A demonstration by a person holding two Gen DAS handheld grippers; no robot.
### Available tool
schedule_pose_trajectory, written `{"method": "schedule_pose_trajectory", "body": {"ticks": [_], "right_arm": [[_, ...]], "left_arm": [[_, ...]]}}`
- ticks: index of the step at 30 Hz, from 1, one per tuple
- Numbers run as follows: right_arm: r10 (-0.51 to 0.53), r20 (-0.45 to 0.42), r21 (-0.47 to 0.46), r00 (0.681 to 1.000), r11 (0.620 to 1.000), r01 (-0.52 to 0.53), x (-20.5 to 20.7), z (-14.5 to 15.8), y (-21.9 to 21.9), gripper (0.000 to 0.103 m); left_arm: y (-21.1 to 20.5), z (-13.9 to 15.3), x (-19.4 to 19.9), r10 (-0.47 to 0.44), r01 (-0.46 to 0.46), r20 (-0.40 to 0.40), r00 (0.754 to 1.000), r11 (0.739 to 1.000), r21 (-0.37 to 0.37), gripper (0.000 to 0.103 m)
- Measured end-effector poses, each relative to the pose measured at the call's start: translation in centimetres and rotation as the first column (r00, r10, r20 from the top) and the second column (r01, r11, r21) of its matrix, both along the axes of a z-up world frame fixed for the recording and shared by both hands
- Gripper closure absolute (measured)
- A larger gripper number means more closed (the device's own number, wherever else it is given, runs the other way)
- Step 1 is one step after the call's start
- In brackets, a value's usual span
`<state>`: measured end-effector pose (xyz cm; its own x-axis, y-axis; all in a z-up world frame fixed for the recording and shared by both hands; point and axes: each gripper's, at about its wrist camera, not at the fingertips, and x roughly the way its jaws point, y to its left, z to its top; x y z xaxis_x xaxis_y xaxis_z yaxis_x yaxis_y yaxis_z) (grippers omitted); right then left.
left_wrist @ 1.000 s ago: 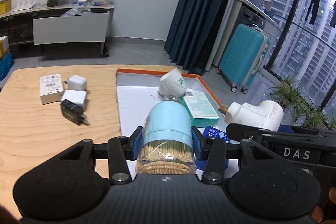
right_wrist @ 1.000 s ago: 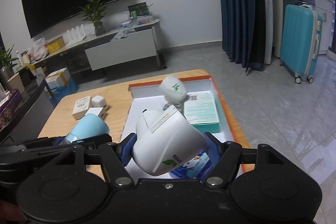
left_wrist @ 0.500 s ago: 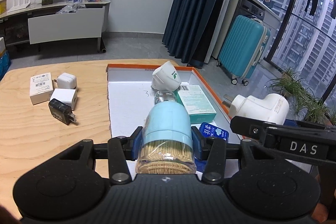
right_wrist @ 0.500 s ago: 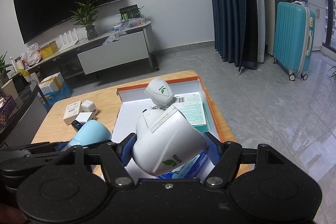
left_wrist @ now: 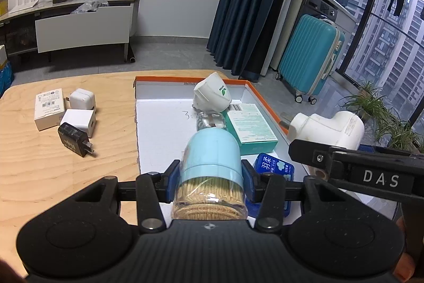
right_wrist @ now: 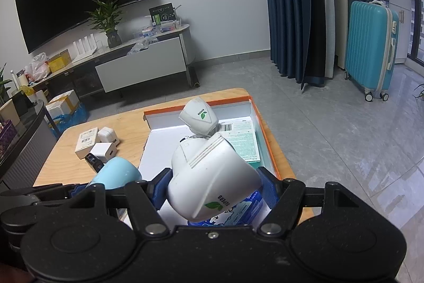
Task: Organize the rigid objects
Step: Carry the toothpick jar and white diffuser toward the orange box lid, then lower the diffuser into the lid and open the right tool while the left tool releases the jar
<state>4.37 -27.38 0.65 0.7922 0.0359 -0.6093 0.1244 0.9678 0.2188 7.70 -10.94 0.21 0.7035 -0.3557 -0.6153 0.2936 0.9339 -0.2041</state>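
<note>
My left gripper [left_wrist: 210, 177] is shut on a toothpick jar [left_wrist: 212, 163] with a light blue lid, held over the near end of a white box with an orange rim [left_wrist: 164, 78]. To its right, my right gripper [right_wrist: 214, 187] is shut on a white plug-in device [right_wrist: 212, 177] with a green leaf logo, also above the box's near end. The device [left_wrist: 326, 129] shows in the left wrist view too. Inside the box lie a second white device [left_wrist: 212, 96], a teal carton [left_wrist: 251, 126], a blue tissue pack [left_wrist: 275, 169] and a clear item [left_wrist: 209, 121].
On the wooden table [left_wrist: 53, 171] left of the box sit a small white carton [left_wrist: 49, 108], two white chargers [left_wrist: 82, 100] and a black charger [left_wrist: 74, 139]. A teal suitcase [left_wrist: 310, 57] stands on the floor beyond the table's right edge.
Both views have drifted slightly, so the box sits a little differently in frame. Both grips are unchanged.
</note>
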Motion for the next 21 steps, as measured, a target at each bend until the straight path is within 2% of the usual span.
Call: {"method": "schedule_pose_trajectory", "body": {"ticks": [21], "right_arm": [[-0.002, -0.033, 0.001, 0.999, 1.0, 0.002, 2.7, -1.3, -0.5, 0.021]], "left_arm": [[-0.5, -1.7, 1.9, -0.011, 0.011, -0.046, 0.999, 1.0, 0.006, 0.056]]}}
